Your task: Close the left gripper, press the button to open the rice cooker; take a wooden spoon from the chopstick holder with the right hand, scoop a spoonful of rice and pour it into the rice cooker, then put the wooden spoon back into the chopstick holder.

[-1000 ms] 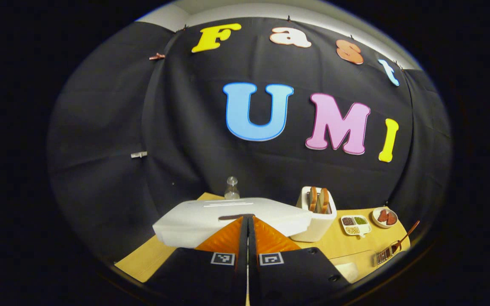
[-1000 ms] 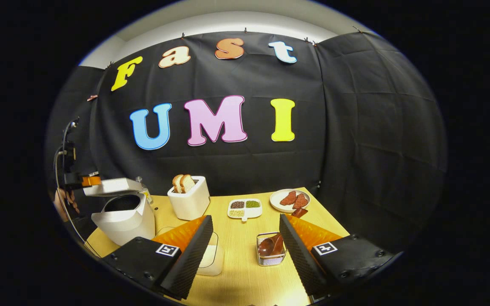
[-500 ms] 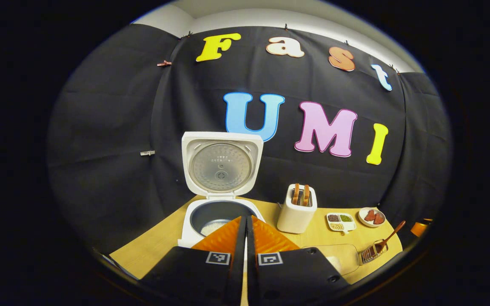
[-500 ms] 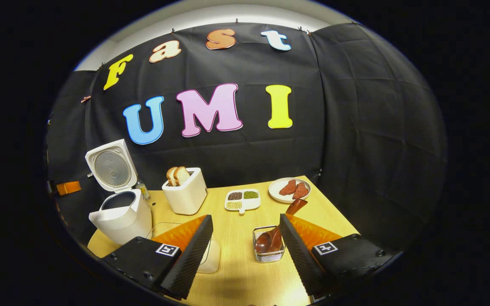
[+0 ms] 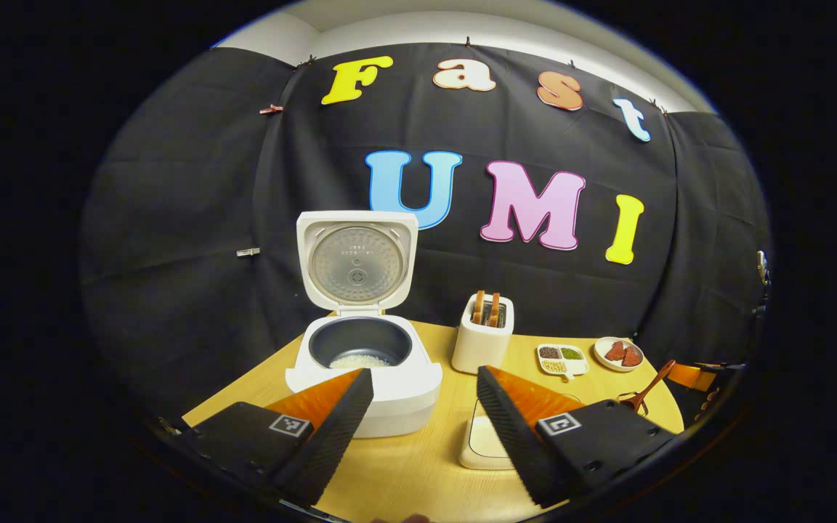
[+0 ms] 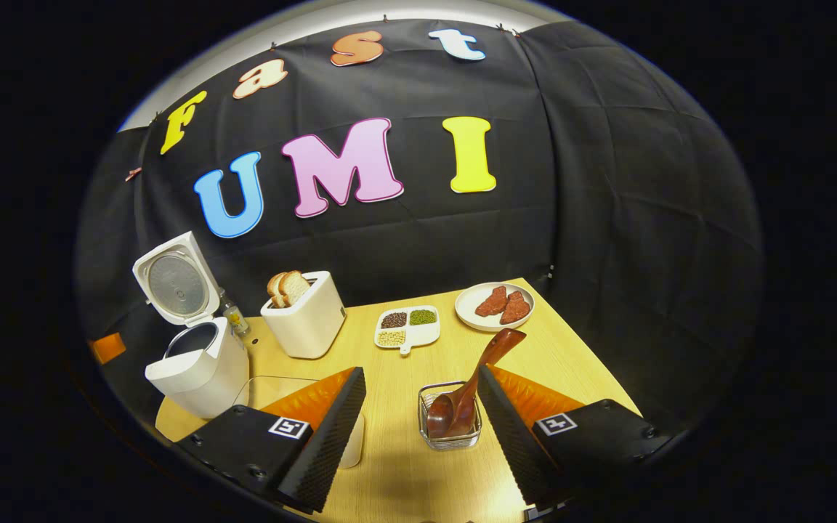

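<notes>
The white rice cooker point(image 5: 364, 374) point(image 6: 197, 367) stands with its lid point(image 5: 357, 263) raised upright, and a little rice lies in its dark pot. My left gripper point(image 5: 424, 378) hovers open just in front of it, holding nothing. A wooden spoon point(image 6: 473, 385) point(image 5: 647, 388) leans in the wire chopstick holder point(image 6: 451, 425). My right gripper point(image 6: 422, 378) is open above the table, and the holder sits between its fingers, close to the right one. A clear container with rice point(image 5: 480, 443) point(image 6: 349, 443) lies beside the cooker.
A white toaster point(image 5: 482, 341) point(image 6: 302, 319) with bread slices stands right of the cooker. A divided dish of beans point(image 6: 407, 328) and a plate of red slices point(image 6: 495, 305) sit toward the back of the wooden table point(image 6: 404, 479). A small bottle point(image 6: 233, 316) stands behind the cooker.
The cooker lid swung from nearly shut to fully upright. My left gripper pulled back and opened. My right gripper moved nearer the holder, so the spoon looms larger.
</notes>
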The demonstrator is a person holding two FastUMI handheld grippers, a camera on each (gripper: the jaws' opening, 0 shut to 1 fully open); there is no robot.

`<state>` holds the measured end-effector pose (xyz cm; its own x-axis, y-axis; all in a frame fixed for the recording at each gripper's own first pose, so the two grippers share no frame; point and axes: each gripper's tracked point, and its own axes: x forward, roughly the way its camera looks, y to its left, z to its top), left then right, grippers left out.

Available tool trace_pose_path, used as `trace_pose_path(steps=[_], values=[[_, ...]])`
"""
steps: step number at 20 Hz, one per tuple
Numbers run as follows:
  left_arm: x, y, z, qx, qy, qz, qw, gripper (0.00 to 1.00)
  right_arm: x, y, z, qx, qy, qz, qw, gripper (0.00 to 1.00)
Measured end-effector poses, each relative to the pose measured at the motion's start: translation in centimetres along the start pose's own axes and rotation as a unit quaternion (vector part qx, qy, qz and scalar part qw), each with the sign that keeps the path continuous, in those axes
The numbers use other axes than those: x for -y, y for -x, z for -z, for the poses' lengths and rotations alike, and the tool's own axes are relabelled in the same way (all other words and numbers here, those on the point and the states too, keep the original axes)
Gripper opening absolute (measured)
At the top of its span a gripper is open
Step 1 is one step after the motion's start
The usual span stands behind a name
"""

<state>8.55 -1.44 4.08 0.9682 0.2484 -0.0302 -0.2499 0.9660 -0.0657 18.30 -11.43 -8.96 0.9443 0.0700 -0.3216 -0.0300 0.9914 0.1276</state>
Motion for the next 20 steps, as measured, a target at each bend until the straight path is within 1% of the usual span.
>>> trace_pose_path(steps=[5, 7, 12, 16, 19, 20], values=[[1.2, 1.3, 2.6, -0.029, -0.002, -0.021, 0.999, 0.96, 2.2, -2.6, 1.1, -0.030, -0.025, 0.007, 0.999, 0.97], [1.4, 1.9, 3.5, -0.040, -0.005, -0.034, 0.999, 0.96, 2.9, -3.5, 2.0, -0.046, -0.036, 0.006, 0.998, 0.99], [1.9, 3.2, 5.3, -0.056, -0.012, -0.068, 0.996, 0.96, 5.5, -6.9, 5.1, -0.095, -0.056, 0.018, 0.994, 0.99], [2.3, 3.8, 7.2, -0.077, -0.003, -0.081, 0.994, 0.96, 6.4, -10.0, 6.7, -0.111, -0.068, 0.022, 0.991, 0.99], [2.6, 4.2, 8.2, -0.086, -0.004, -0.084, 0.993, 0.96, 6.5, -12.2, 6.8, -0.111, -0.082, 0.025, 0.990, 0.99], [2.6, 4.3, 8.3, -0.087, -0.005, -0.085, 0.993, 0.96, 6.4, -12.8, 6.9, -0.110, -0.087, 0.025, 0.990, 0.97]])
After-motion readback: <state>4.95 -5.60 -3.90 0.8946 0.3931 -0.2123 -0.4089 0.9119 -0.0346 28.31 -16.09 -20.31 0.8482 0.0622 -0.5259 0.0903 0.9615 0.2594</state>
